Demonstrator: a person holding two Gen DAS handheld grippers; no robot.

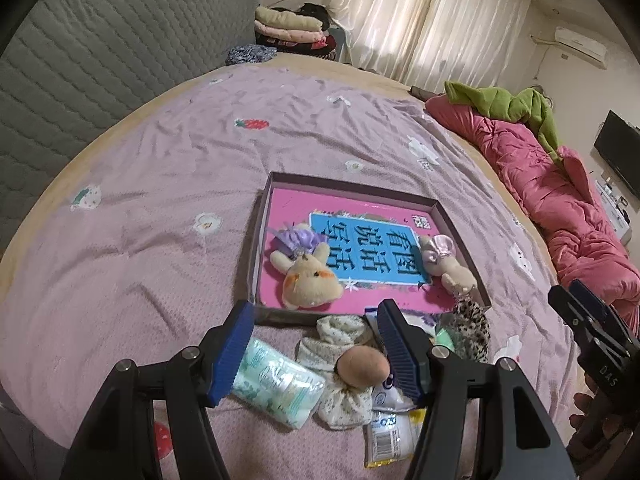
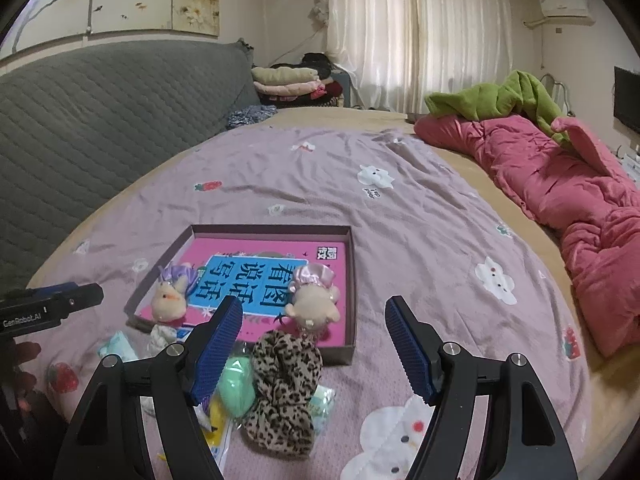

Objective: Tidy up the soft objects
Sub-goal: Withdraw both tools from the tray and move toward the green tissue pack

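Observation:
A shallow box [image 1: 464, 236] [image 2: 352, 280] with a pink book inside lies on the bed. Two plush toys rest in it: one in a purple dress [image 1: 306, 272] [image 2: 172, 296] and one in a pink dress [image 1: 448, 264] [image 2: 314, 300]. In front of the box lies a pile: a tissue pack [image 1: 276, 384], a floral cloth bundle [image 1: 340, 340], a brown ball [image 1: 362, 366], a leopard scrunchie [image 1: 472, 328] [image 2: 284, 388] and a green sponge [image 2: 236, 388]. My left gripper [image 1: 316, 348] hangs open above the pile. My right gripper [image 2: 314, 344] is open too, over the scrunchie, holding nothing.
A pink quilt [image 2: 560, 184] with a green blanket [image 2: 504, 100] lies along the bed's right side. A grey quilted headboard [image 2: 100, 120] stands at the left, folded clothes [image 2: 288, 80] behind it. Small packets [image 1: 388, 432] lie near the front edge. A hand [image 2: 24, 352] holds the left gripper.

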